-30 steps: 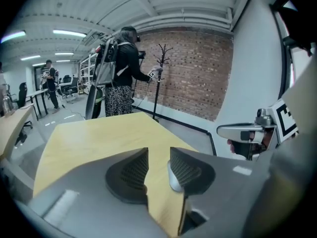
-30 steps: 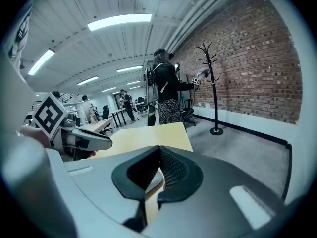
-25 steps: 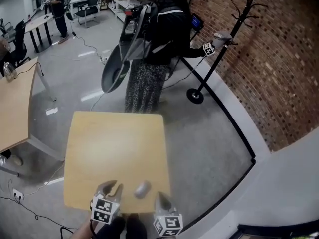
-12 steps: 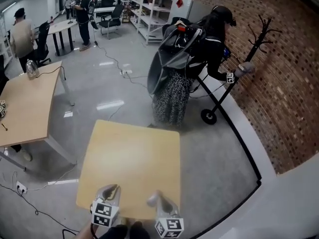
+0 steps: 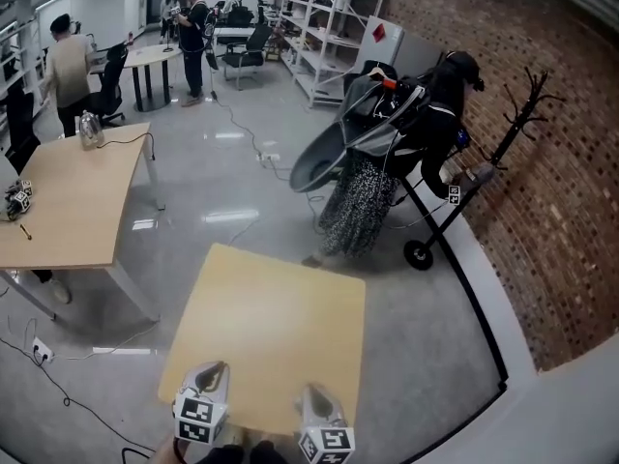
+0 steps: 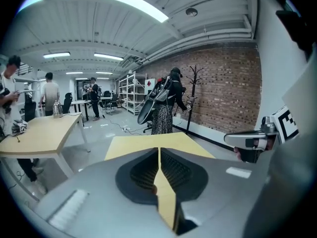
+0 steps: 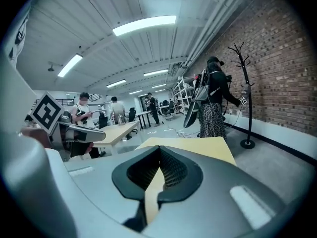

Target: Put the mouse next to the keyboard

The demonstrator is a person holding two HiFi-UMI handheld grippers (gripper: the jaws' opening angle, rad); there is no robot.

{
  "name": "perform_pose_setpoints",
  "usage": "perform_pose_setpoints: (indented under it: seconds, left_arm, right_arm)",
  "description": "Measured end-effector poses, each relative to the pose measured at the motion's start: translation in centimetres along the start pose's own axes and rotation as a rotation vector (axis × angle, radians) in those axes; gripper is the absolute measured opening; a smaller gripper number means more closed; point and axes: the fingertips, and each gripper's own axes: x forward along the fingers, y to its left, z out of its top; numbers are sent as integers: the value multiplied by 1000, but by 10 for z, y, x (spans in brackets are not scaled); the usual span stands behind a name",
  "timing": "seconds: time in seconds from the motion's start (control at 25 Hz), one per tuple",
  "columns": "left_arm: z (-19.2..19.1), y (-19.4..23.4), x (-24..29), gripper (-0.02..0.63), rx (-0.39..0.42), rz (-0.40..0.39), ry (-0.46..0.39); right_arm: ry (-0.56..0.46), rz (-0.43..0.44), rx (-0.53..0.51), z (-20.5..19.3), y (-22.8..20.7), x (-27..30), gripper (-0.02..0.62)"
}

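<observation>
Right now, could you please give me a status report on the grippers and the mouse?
Both shut, empty: left hand-held gripper, right hand-held gripper. No mouse or keyboard in view. Nothing in the way on the table.

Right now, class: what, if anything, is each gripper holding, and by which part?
Nothing is held. The left gripper and the right gripper both have their jaws together, with nothing between them.

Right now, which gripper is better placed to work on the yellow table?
Toss-up: left gripper and right gripper both sit at the table's near edge, fingers shut, empty. No mouse or keyboard visible.
</observation>
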Motion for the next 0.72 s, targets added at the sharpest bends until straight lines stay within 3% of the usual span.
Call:
perform_pose_setpoints:
  seconds: [0.72]
  left_arm:
    - [22, 43, -24, 2, -50, 98, -73]
  right_arm:
    - [-14, 118, -72, 30, 48, 31, 14]
